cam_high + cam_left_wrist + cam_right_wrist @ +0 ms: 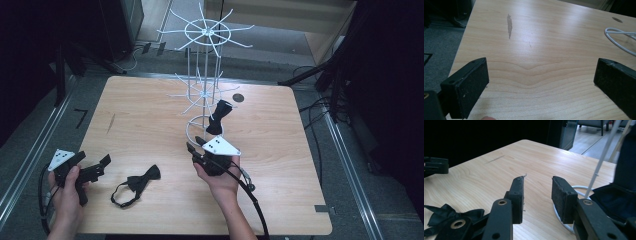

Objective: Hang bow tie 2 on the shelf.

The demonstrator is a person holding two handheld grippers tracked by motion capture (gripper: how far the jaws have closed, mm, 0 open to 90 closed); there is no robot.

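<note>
1. The right gripper [196, 144] stands partly open with nothing between its jaws, just beside the white wire rack [205, 75], where one black fabric bow tie [218, 116] hangs.
2. The left gripper [95, 167] gapes wide and empty.
3. A second black bow tie [140, 183] lies on the light wooden table [280, 150] between them.

table [150, 105]: light wood, grey scuff
on it: white wire rack [204, 90], black bow tie [142, 179] nr front edge

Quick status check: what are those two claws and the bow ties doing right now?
Both grippers open, empty: left gripper low over the table, right gripper by the white wire rack. One bow tie hangs on the rack, another lies flat. Nothing in the way.
</note>
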